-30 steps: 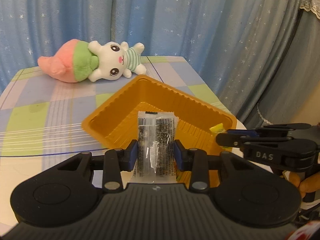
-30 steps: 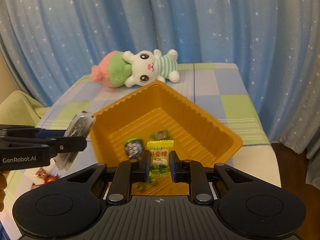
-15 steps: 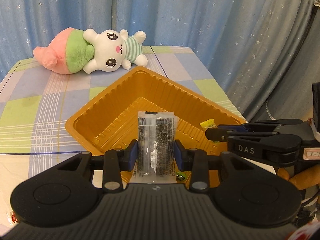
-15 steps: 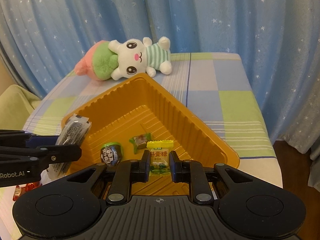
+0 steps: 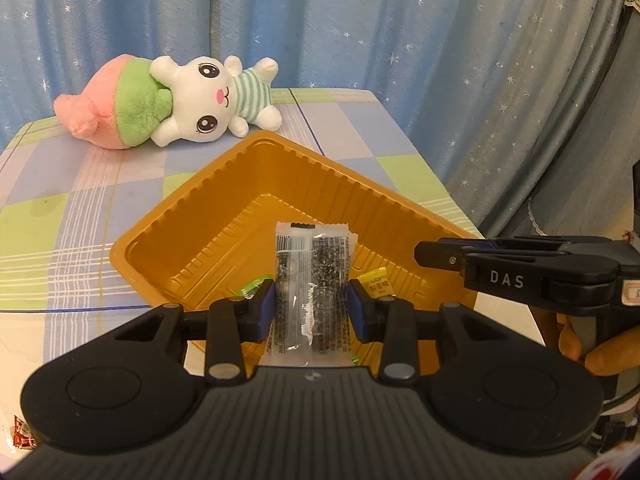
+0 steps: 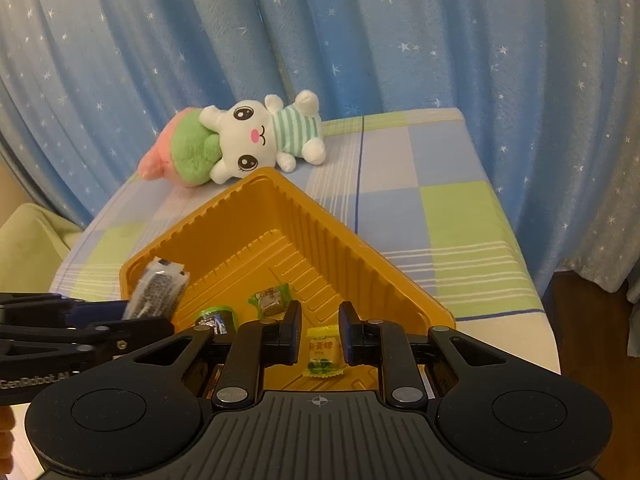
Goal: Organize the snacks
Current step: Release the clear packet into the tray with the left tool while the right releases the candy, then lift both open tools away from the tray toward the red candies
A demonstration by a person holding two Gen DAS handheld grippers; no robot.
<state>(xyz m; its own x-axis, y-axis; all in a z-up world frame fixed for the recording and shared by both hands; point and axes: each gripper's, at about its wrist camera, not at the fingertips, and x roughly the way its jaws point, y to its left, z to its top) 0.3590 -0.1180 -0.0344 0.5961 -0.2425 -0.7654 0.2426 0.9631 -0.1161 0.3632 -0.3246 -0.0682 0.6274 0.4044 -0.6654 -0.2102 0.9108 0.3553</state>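
Observation:
My left gripper (image 5: pixel 312 308) is shut on a clear packet of dark seeds (image 5: pixel 312 280) and holds it upright over the near part of the orange tray (image 5: pixel 224 200). The packet also shows in the right wrist view (image 6: pixel 158 292), over the tray's left corner (image 6: pixel 132 272). My right gripper (image 6: pixel 319 326) is open above the tray's near side. A yellow candy (image 6: pixel 322 352) lies in the tray below its fingers, free of them. A green-wrapped candy (image 6: pixel 272 298) and a dark green-capped sweet (image 6: pixel 214 318) lie in the tray.
A plush rabbit (image 5: pixel 180 108) lies at the back of the checked tablecloth (image 5: pixel 60 184), behind the tray. Blue star curtains hang behind and to the right. A red wrapper (image 5: pixel 22 438) lies at the table's near left edge.
My right gripper has opened and the yellow candy has dropped into the tray. My left gripper has moved forward over the tray with the seed packet still in it.

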